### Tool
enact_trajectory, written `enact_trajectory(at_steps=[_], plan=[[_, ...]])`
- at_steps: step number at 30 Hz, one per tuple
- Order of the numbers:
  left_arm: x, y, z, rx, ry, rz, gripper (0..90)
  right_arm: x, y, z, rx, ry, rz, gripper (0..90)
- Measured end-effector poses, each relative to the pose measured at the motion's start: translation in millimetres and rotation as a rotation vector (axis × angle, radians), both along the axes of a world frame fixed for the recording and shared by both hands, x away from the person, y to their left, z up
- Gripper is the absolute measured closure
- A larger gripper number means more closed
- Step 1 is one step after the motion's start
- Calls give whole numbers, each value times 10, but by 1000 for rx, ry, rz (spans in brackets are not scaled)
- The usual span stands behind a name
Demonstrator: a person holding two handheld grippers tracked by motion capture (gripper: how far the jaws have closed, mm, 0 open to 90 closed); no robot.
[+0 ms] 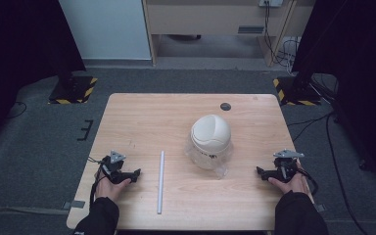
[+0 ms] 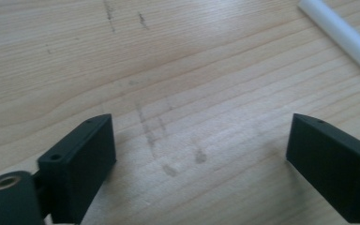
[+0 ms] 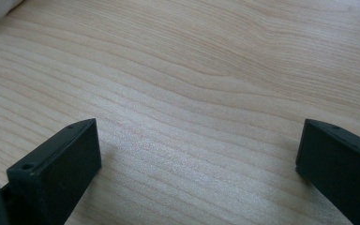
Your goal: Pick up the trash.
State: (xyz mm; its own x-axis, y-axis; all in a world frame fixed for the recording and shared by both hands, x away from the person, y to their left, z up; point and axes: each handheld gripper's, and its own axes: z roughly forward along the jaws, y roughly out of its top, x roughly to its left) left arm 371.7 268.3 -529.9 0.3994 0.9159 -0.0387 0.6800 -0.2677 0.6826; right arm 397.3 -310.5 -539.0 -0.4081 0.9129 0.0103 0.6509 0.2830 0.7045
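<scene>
My left gripper (image 1: 136,173), jaws apart and empty, rested just left of the white rod (image 1: 160,182); my right gripper (image 1: 259,171) likewise gaped.

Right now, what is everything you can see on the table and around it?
table: one, light wood, middle of the room.
white stick: one, white, lying flat near the table's front, left of the middle.
clear container: one, see-through, right of the middle.
round lid: one, cream, on top of the clear container.
dark spot: one, grey, near the table's far edge.
striped bases: two, black with yellow stripes, on the grey floor beyond the table.
left gripper: one, black, front left, jaws open and empty.
right gripper: one, black, front right, jaws open and empty.
</scene>
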Motion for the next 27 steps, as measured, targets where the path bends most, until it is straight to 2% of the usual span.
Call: enact_trajectory(at_steps=[1,5,6,8,9,10,14,16,17,19,20,22,24,25,27], plan=[[-7,-13,42,-14,9,-17,125,-2,-1,1,2,0,-1,7],[-43,-53,147,-44,-36,-61,126,-11,1,0,1,-1,-7,7],[-43,-53,147,-44,-36,-61,127,-11,1,0,1,-1,-7,7],[-69,-71,223,-60,-78,-84,126,-16,0,1,-1,-1,-7,8],[-69,-71,223,-60,-78,-84,126,-16,0,1,-1,-1,-7,8],[-86,-73,271,-70,-106,-88,126,-16,0,0,0,-1,-7,7],[-107,-77,369,-66,-162,-99,121,-17,1,1,0,0,-8,7],[-110,-77,395,-68,-172,-104,121,-17,1,2,-1,1,-7,7],[-119,-82,440,-87,-193,-110,120,-17,1,2,-2,1,-7,7],[-124,-83,460,-94,-199,-114,116,-17,1,1,-2,1,-7,7],[-129,-87,490,-114,-216,-120,108,-17,1,1,-2,1,-7,7],[-136,-92,523,-125,-228,-130,111,-17,1,1,-2,1,-7,7],[-138,-95,541,-126,-235,-139,112,-17,1,1,-1,1,-7,7],[-147,-109,582,-130,-254,-150,111,-17,1,1,-2,0,-7,7],[-151,-118,603,-135,-266,-157,111,-17,1,2,-2,1,-7,7]])
